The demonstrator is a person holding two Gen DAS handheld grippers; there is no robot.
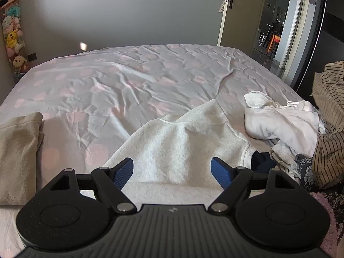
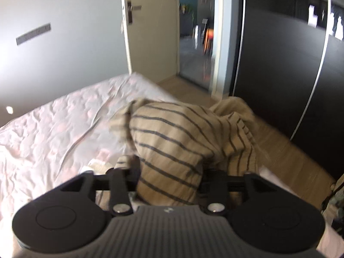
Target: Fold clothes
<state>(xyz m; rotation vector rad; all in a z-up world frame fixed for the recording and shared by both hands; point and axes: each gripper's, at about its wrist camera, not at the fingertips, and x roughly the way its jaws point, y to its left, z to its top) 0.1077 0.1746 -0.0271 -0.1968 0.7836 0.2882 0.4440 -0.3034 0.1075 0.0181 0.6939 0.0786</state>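
A light grey sweatshirt (image 1: pixel 180 142) lies on the bed, spread toward me. My left gripper (image 1: pixel 172 169) is open, its blue pads (image 1: pixel 122 174) on either side of the sweatshirt's near part without closing on it. A tan garment with dark stripes (image 2: pixel 172 142) bulges up in the right wrist view. My right gripper (image 2: pixel 169 182) is around it; cloth hides the fingertips, so whether it is open or shut does not show. The same striped garment (image 1: pixel 331 99) shows at the right edge of the left wrist view.
The bed (image 1: pixel 120 81) has a wrinkled pink-dotted sheet. A white garment (image 1: pixel 283 122) lies crumpled at the right, over more clothes. A beige pillow (image 1: pixel 17 157) lies at the left. An open door (image 1: pixel 240 10) and dark wardrobe (image 2: pixel 279 64) stand beyond.
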